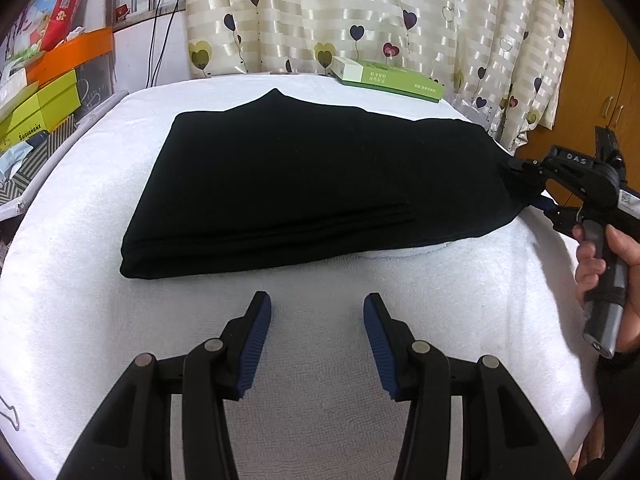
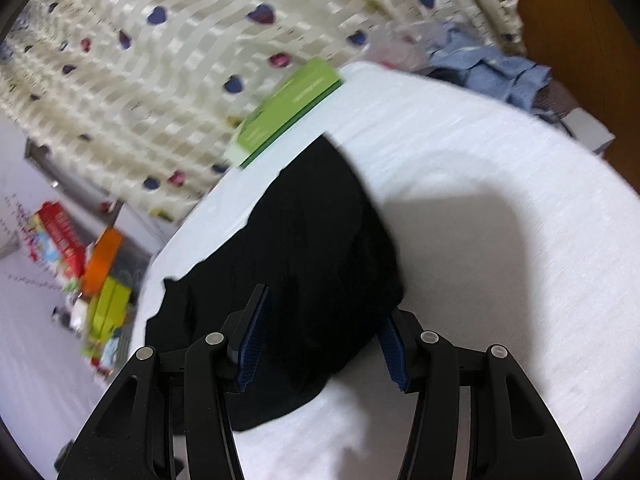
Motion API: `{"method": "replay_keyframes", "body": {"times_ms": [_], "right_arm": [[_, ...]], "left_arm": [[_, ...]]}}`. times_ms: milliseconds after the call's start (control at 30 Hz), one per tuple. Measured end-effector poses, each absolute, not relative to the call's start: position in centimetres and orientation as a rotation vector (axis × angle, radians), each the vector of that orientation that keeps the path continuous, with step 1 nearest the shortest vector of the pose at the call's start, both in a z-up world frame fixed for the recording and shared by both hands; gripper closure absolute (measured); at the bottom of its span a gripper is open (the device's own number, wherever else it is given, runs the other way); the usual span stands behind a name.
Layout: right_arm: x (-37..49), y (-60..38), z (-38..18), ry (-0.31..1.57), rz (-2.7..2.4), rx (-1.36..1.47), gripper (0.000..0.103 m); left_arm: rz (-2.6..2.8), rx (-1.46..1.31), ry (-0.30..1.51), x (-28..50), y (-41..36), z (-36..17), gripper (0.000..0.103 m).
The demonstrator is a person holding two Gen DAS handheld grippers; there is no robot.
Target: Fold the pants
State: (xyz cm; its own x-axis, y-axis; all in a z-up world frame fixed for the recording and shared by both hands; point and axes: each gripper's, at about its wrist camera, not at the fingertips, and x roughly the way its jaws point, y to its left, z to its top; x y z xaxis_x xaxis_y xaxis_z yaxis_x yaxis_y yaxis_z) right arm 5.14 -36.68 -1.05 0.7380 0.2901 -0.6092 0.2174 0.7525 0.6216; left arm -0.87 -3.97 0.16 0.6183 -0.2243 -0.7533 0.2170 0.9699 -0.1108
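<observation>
Folding pants (image 1: pixel 288 184), lying black on white towel (image 1: pixel 320 360) | left gripper (image 1: pixel 317 320) hovering spread, empty | right gripper (image 2: pixel 324 320) straddling right end, unclamped | pinching all layers squarely before lifting.

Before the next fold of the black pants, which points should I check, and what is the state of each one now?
1. Left gripper open and empty, near the pants: ok.
2. Right gripper around the edge of the black pants: ok, the jaws stand apart with fabric between them.
3. Right grip closed firmly: not ok, not yet closed.
4. Stack lies flat, layers aligned: ok.
5. Green box away from the pants: ok.
6. White towel smooth under the pants: cannot tell.
</observation>
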Motion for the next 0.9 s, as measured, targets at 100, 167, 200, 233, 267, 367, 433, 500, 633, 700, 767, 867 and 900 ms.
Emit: {"method": "replay_keyframes", "body": {"times_ms": [100, 167, 200, 233, 267, 367, 433, 500, 633, 700, 767, 867, 900], "right_arm": [[5.8, -36.4, -1.1, 0.758, 0.039, 0.708, 0.051], [6.5, -36.5, -1.2, 0.760, 0.042, 0.713, 0.055], [6.9, -36.5, -1.3, 0.767, 0.036, 0.706, 0.065], [7.1, -36.4, -1.3, 0.775, 0.031, 0.697, 0.072], [7.2, -36.4, -1.3, 0.781, 0.032, 0.689, 0.074], [7.1, -36.0, -0.5, 0.766, 0.046, 0.652, 0.079], [6.9, -35.6, 0.5, 0.742, 0.066, 0.626, 0.080], [6.9, -35.2, 1.7, 0.718, 0.091, 0.608, 0.081], [7.1, -34.0, 3.3, 0.693, 0.137, 0.576, 0.081], [7.4, -33.3, 3.9, 0.684, 0.159, 0.561, 0.081], [7.8, -32.5, 4.4, 0.679, 0.177, 0.550, 0.081], [8.1, -31.6, 5.2, 0.672, 0.205, 0.535, 0.081], [8.1, -31.2, 5.5, 0.669, 0.218, 0.527, 0.081]], "left_arm": [[-0.251, -0.002, 0.868, -0.9, -4.0, 0.2, 0.052], [-0.248, 0.003, 0.868, -0.9, -4.0, 0.2, 0.052], [-0.247, 0.004, 0.868, -0.9, -4.1, 0.2, 0.052], [-0.247, 0.004, 0.869, -0.9, -4.1, 0.2, 0.052], [-0.247, 0.004, 0.868, -0.9, -4.1, 0.2, 0.052], [-0.245, 0.001, 0.865, -0.9, -4.2, 0.2, 0.052], [-0.246, -0.010, 0.858, -1.0, -4.0, 0.4, 0.052], [-0.228, -0.018, 0.831, -1.0, -3.7, 0.9, 0.052], [-0.201, -0.050, 0.767, 0.1, -2.3, 2.7, 0.052], [-0.169, -0.059, 0.749, 1.2, -1.6, 3.3, 0.052], [-0.134, -0.061, 0.733, 2.3, -0.9, 3.3, 0.052], [-0.115, -0.093, 0.765, 4.1, 0.1, 2.3, 0.052], [-0.112, -0.105, 0.788, 4.7, 0.4, 1.7, 0.052]]}}
